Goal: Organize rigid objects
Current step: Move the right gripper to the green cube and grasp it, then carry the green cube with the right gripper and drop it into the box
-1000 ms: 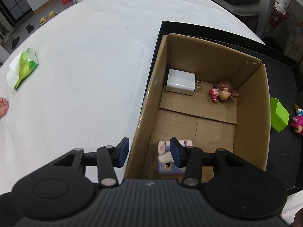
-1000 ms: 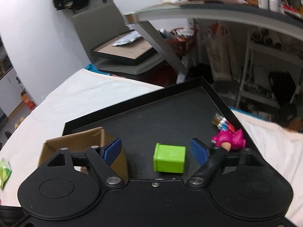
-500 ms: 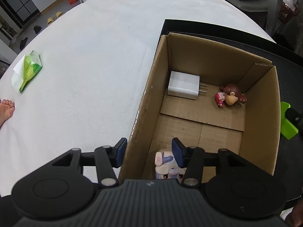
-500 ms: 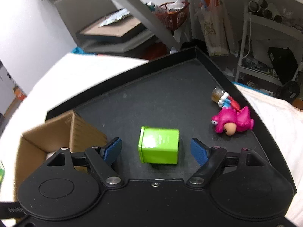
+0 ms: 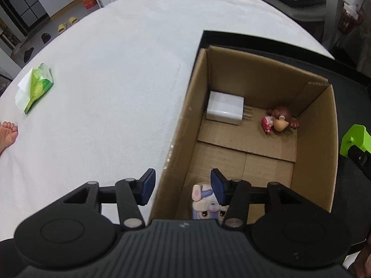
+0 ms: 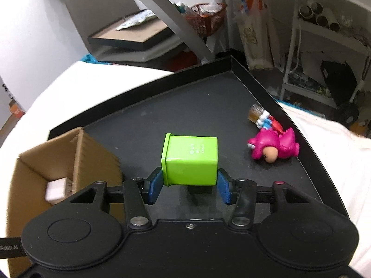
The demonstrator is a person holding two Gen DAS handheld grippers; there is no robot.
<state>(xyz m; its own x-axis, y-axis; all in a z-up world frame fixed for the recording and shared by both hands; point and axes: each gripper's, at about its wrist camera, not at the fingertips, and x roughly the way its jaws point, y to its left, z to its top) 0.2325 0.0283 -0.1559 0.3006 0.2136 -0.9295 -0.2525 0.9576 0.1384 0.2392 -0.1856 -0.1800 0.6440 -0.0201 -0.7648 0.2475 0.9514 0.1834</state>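
One lime-green box (image 6: 191, 159) – squarish, rimmed, tiny embossed lettering.

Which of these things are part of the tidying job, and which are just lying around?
Job: green box in right gripper, pink figure, cardboard box holding charger, doll, bunny toy.
Lying about: tissue packet, shoes.

The left wrist view looks steeply down from close above the cardboard box (image 5: 266, 143) and white tabletop (image 5: 111, 88). The right wrist view faces forward low over the black tray (image 6: 197, 106). Both share the box, tray and green block (image 6: 191, 159).
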